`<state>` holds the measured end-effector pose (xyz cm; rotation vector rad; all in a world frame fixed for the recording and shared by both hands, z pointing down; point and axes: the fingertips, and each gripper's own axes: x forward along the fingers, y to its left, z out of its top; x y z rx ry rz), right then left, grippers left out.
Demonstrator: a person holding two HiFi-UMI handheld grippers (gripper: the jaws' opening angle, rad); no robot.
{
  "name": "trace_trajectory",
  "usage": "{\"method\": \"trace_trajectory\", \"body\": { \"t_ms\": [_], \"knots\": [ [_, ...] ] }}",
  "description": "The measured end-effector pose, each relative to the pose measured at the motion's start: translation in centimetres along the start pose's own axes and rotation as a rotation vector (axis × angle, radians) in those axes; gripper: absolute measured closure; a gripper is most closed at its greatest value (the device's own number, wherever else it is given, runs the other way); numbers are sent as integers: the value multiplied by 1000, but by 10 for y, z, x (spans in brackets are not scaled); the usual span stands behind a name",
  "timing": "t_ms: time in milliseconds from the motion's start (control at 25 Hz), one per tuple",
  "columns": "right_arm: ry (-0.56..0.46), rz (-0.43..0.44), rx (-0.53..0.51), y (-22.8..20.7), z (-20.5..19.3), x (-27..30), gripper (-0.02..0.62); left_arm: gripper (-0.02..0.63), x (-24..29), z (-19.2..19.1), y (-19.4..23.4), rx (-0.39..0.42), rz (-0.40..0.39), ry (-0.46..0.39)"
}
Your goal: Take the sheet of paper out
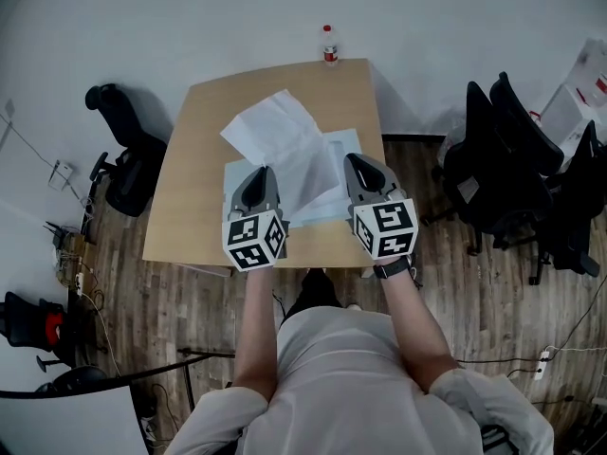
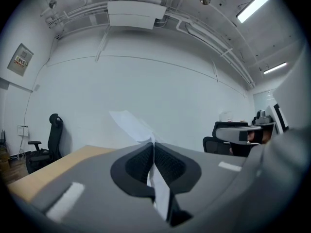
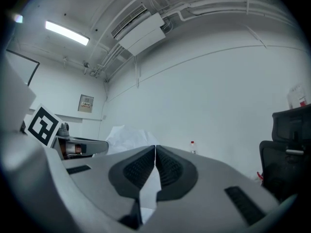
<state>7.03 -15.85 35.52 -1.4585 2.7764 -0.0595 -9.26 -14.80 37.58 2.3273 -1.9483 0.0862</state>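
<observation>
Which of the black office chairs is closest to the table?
The black chair at the table's left side, right beside its edge; the other chairs cluster further off on the right.

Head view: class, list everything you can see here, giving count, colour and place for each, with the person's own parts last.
table: one, light wood, centre
paper: one sheet, white, raised over the table
folder: one, pale blue, on the table, partly under the paper
bottle: one, clear with a red cap, at the table's far edge
chairs: several, black, on both sides of the table
floor: wood planks, around the table
left claw: one, grey, shut on the paper
right claw: one, grey, shut on a pale sheet edge, apparently the folder
arms: two, behind the claws, bottom of the view
</observation>
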Motion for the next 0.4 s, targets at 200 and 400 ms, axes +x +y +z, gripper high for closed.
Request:
{"method": "trace_trajectory", "body": {
  "t_ms": [200,400],
  "knots": [
    [40,-17,0,-6,-11,6,581,586,5,-5,3,-32,-9,3],
    [87,-38,9,-12,-32,17,581,586,29,-22,12,-37,-30,31]
  ]
}}
